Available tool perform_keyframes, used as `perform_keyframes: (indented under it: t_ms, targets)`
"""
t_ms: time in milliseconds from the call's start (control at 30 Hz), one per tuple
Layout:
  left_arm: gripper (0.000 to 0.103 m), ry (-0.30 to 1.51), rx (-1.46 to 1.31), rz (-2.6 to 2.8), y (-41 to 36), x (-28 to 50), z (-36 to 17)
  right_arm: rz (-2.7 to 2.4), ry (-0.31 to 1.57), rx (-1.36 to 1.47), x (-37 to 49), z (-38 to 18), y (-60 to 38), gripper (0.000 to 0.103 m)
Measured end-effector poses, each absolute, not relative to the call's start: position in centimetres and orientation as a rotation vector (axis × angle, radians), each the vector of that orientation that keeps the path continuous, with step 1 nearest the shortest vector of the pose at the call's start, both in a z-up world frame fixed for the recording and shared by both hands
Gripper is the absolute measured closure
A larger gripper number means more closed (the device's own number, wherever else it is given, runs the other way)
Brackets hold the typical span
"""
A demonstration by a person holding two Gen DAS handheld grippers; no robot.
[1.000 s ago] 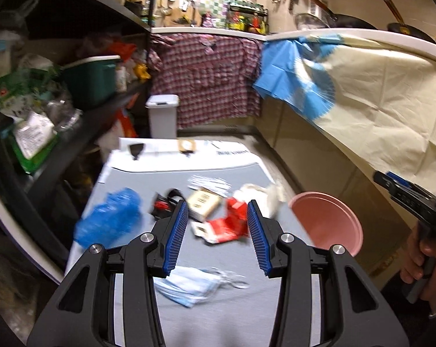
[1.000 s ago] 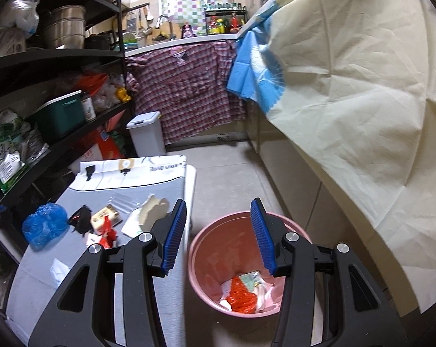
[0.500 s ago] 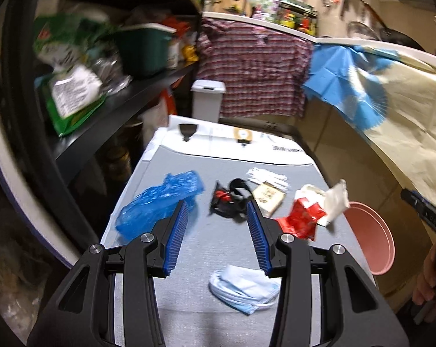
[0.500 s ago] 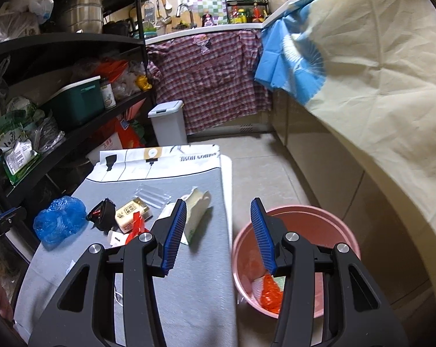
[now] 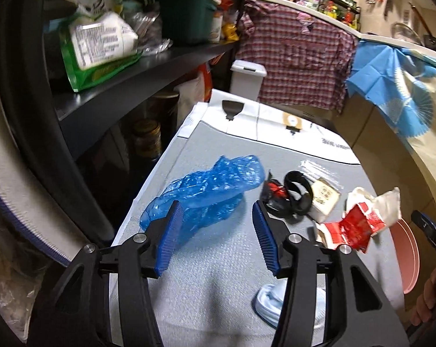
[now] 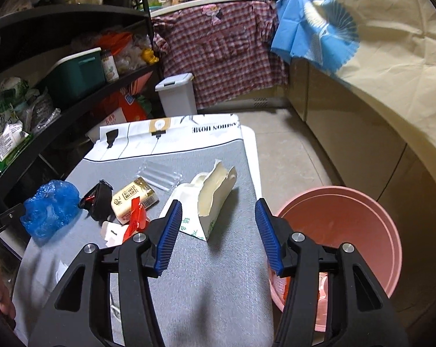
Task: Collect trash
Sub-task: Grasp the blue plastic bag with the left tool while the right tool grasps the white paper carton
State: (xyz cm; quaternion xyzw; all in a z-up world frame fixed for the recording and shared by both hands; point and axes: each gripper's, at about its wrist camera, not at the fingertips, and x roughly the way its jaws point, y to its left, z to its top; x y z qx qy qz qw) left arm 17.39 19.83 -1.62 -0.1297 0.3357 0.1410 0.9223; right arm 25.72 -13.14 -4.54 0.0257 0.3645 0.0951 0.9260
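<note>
Trash lies on a grey-covered table (image 5: 218, 283). A crumpled blue plastic bag (image 5: 209, 190) lies just beyond my open, empty left gripper (image 5: 216, 237); it also shows in the right wrist view (image 6: 49, 206). A black wrapper (image 5: 290, 199), a small beige box (image 6: 132, 198), a red-and-white wrapper (image 5: 354, 225) and a pale blue face mask (image 5: 271, 303) lie to its right. My open, empty right gripper (image 6: 218, 234) hovers just short of a torn white carton (image 6: 209, 199). A pink bin (image 6: 342, 225) with trash inside stands on the floor to the right.
Black shelves (image 6: 73, 107) packed with bags and a green box run along the left. A white pedal bin (image 6: 177, 94) stands beyond the table. A counter draped with cream paper (image 6: 391, 66) and blue cloth runs along the right.
My left gripper has swung left from the red wrapper to the blue bag. My right gripper has moved left from above the pink bin to over the table, facing the torn carton.
</note>
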Motion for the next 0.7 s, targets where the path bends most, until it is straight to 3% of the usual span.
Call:
perform_keyframes:
  t_ms: [267,500,700]
  targets:
    - [0.053,0.711,-0.263,0.326,20.8,18.9,-2.7,0.206,0.789,0.025,27.4,-6.3,-12.0,0.05]
    - [0.053,0.618,-0.178,0.379,20.5,18.3,-0.9,0.21,0.807,0.025,28.1,-6.8,-11.7,0.05]
    - [0.047,0.668,-0.145,0.289,20.1,19.6,-1.4,0.216,0.826,0.032,28.6,-7.3,-11.5,0.05]
